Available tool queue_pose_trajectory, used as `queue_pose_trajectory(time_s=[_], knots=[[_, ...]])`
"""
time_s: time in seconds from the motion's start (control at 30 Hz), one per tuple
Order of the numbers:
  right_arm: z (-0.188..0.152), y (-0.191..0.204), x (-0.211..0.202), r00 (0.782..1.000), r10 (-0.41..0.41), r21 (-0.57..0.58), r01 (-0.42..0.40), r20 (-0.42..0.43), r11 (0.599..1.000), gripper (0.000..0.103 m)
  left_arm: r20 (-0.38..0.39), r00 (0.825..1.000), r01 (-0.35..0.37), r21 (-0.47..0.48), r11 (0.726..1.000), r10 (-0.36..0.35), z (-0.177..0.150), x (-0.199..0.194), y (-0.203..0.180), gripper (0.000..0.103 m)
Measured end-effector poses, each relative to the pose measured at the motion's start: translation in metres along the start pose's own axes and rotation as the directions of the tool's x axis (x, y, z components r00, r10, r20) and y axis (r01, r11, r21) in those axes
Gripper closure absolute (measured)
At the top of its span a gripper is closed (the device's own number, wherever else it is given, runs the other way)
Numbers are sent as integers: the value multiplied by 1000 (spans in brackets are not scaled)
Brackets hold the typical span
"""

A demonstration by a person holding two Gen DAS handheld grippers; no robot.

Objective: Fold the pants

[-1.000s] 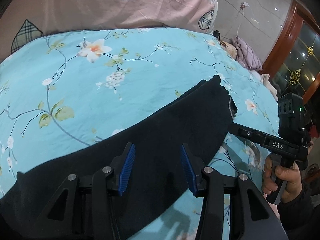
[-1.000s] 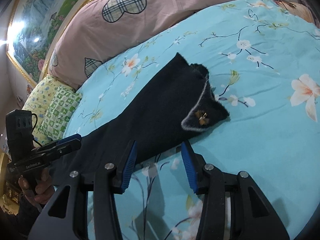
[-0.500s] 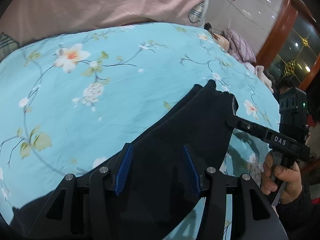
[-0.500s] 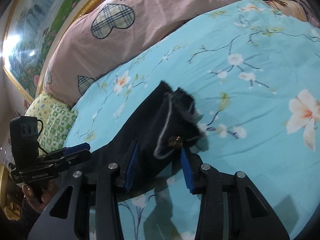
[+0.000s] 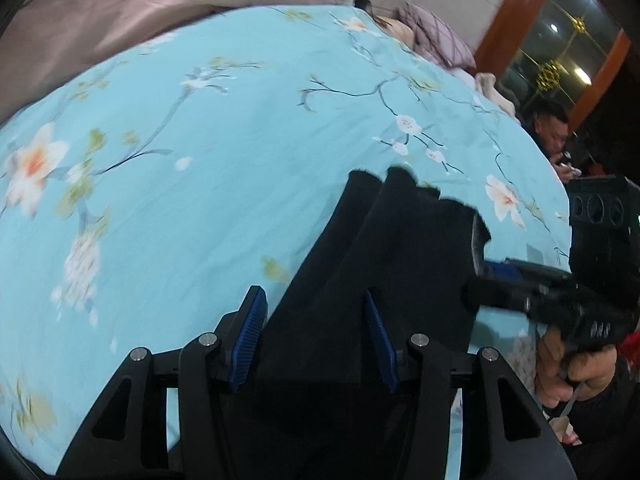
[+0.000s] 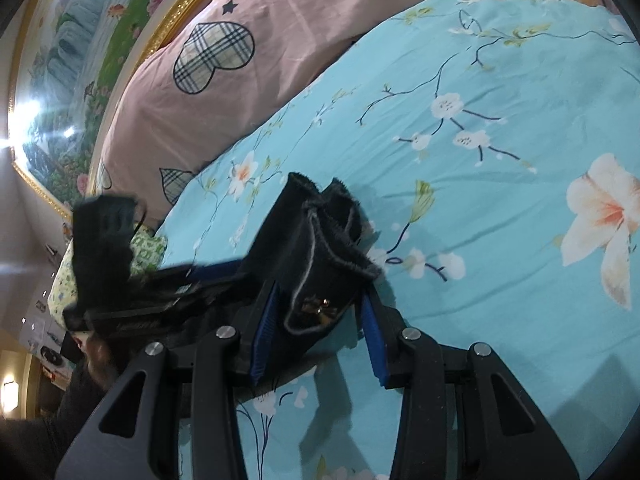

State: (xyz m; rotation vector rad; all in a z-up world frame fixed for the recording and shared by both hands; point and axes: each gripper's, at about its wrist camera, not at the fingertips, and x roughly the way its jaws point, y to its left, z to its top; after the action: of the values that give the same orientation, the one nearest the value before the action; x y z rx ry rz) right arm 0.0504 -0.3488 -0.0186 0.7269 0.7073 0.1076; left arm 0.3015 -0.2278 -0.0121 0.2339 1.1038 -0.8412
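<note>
Dark navy pants (image 5: 392, 256) lie on the light blue floral bedsheet (image 5: 200, 184). In the left wrist view my left gripper (image 5: 314, 332) is open, its blue pads astride the pants' left edge. In the right wrist view my right gripper (image 6: 318, 332) is open, with the waistband end (image 6: 320, 272) and its gold button between the pads. The right gripper also shows at the pants' right edge in the left wrist view (image 5: 484, 268). The left gripper shows blurred at the left of the right wrist view (image 6: 192, 276).
A pink quilt with plaid hearts (image 6: 224, 72) lies along the head of the bed. Green patterned pillows (image 6: 144, 252) sit at the left. A seated person (image 5: 552, 136) and a wooden-framed door (image 5: 520, 12) are beyond the bed's far side.
Both grippers have moved in on the pants. The waistband end now stands bunched between the right pads. The left gripper has swung right along the pants.
</note>
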Motion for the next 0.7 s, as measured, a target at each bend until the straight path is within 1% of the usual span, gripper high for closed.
queue_pose_trajectory(time_s=[0.03,0.07,0.1,0.13,0.17,0.2,0.23,0.3,0.37,0.43,0.5,0.53,0.57,0.6,0.63,0.67,0.7], knots=[[0,0,1,1000,1,0,-1,-5,1000,61,-11,1000,20,8,1000,-19,5,5,-1,60],[0,-1,2,1000,6,1,-6,-11,1000,61,-26,999,40,20,999,-39,9,10,-3,61],[0,-1,3,1000,11,0,-11,-18,1000,61,-38,998,47,40,998,-45,12,16,-4,65],[0,0,5,1000,14,-5,-14,-27,1000,61,-43,998,55,54,997,-52,13,19,-5,73],[0,1,6,999,15,-13,-16,-34,1000,61,-45,996,79,54,995,-76,15,20,-3,77],[-1,3,8,999,17,-21,-18,-42,1000,61,-43,994,105,44,994,-103,16,20,0,85],[-2,4,9,999,17,-29,-18,-52,999,61,-39,992,120,31,992,-119,16,18,5,89],[-2,5,9,998,21,-37,-23,-57,999,60,-25,988,153,2,988,-153,17,15,15,91],[-2,5,10,998,24,-35,-26,-60,999,60,-15,987,157,-7,988,-157,17,14,19,92],[-1,6,12,998,25,-35,-27,-65,999,60,-5,987,161,6,987,-161,14,11,18,92],[-2,7,12,998,20,-40,-23,-64,999,60,-9,988,154,34,988,-153,14,9,14,90],[-2,7,12,998,17,-42,-19,-66,999,60,-15,988,154,42,987,-154,14,8,13,85],[-3,7,11,998,13,-44,-16,-65,999,60,-22,987,158,45,987,-157,13,7,12,83],[-4,7,10,998,10,-45,-13,-63,999,60,-36,986,165,45,985,-164,14,8,12,75],[-1,8,12,998,12,-45,-14,-64,999,60,-46,985,167,44,985,-165,14,9,12,61],[-1,7,13,998,12,-43,-15,-66,999,60,-56,985,164,45,985,-161,15,11,12,55],[-1,7,13,998,13,-41,-16,-67,999,60,-56,986,157,52,986,-154,16,13,12,52]])
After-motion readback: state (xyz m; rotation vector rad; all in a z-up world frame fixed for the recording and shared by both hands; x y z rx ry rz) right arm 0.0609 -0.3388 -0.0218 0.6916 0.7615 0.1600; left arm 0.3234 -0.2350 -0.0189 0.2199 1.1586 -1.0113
